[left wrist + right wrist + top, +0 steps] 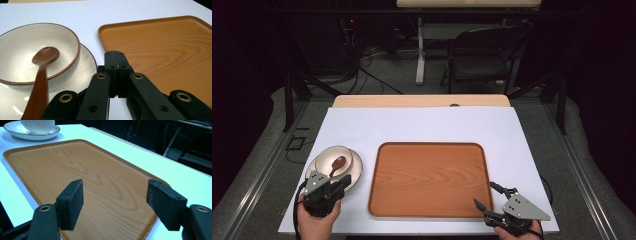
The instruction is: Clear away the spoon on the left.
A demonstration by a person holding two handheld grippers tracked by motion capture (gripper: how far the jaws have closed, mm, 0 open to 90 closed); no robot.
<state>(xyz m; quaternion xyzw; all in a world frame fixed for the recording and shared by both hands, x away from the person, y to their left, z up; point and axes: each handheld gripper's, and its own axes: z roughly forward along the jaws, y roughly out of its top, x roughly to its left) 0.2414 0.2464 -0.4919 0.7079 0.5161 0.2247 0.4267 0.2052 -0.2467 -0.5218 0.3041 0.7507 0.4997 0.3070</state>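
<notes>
Wooden spoon (41, 75) lay in the bowl (22, 47) near the table's (422, 125) left edge; the left gripper (115, 58) was pressed together, empty, and the right gripper (120, 202) spread; open wide before grabbing.

A lab or recording studio is suggested rather than a home. A table (422, 101) covered with a plain white sheet (422, 131) is set as the landmark. Around it, dark curtained walls and grey carpet are seen. Behind the table, bundles of cables (362, 60) are spread over the floor beside dark equipment on which a small red light (351, 21) glows. A folding chair (479, 55) and the white leg of a second desk (420, 50) are placed behind the table as well. Black metal frame struts (294, 87) are fixed at the table's far corners.
</notes>
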